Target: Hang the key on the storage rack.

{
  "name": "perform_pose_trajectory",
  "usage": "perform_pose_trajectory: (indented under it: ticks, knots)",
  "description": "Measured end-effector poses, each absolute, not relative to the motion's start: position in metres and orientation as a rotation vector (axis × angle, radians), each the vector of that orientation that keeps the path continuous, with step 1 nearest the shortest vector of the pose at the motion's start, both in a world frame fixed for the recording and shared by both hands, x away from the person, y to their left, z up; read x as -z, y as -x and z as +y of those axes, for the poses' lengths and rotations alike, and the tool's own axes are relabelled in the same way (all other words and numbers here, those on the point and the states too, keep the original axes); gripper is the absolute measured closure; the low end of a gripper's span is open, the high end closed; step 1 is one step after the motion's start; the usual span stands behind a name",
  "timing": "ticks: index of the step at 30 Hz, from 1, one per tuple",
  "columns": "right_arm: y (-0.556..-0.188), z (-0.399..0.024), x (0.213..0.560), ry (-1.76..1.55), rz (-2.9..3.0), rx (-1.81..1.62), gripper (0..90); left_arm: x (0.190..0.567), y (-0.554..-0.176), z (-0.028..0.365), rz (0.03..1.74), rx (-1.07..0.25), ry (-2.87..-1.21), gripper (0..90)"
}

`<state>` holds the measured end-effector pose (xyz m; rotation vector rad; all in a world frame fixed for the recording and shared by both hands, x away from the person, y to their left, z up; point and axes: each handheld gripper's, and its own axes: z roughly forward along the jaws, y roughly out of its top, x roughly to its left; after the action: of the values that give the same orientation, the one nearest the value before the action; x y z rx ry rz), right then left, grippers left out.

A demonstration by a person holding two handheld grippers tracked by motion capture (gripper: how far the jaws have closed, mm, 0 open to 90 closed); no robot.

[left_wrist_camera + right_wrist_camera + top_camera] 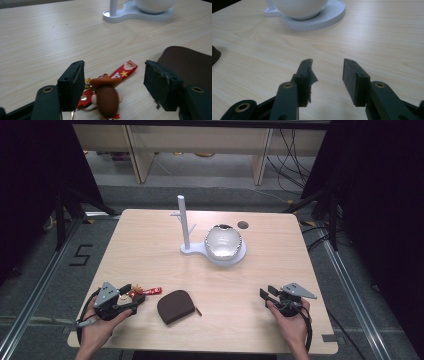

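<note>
Two hand-held grippers rest low over the pale wooden table [150,250] as we look down on it. Well ahead of both stands a white stand [186,227] with a glossy bowl [223,241] on its base. Just to the right of our left hand-held gripper [134,301] lies a brown zip pouch [176,306]. That gripper's jaws stand wide apart, released, with a keychain figure [107,96] on a red strap [123,70] lying on the table between them, untouched by either pad. Our right hand-held gripper [327,75] is partly spread with nothing but bare wood between its jaws.
</note>
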<state>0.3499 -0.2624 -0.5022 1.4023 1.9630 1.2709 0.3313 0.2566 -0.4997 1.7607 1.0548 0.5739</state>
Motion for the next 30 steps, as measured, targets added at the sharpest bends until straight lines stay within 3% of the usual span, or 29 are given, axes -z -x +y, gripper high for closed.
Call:
perform_pose_trajectory:
  ticks: [13,30]
  knots:
    - [-0.352,-0.245,0.493,-1.417,2.016,-1.256,57.5,0.481,-0.337,0.222,0.978,-0.269,-1.955,32.9]
    - [-0.351,-0.23,0.488,-1.385,2.089,-1.251,55.8,0.485,-0.36,0.204,1.031,-0.108,-2.084,33.5]
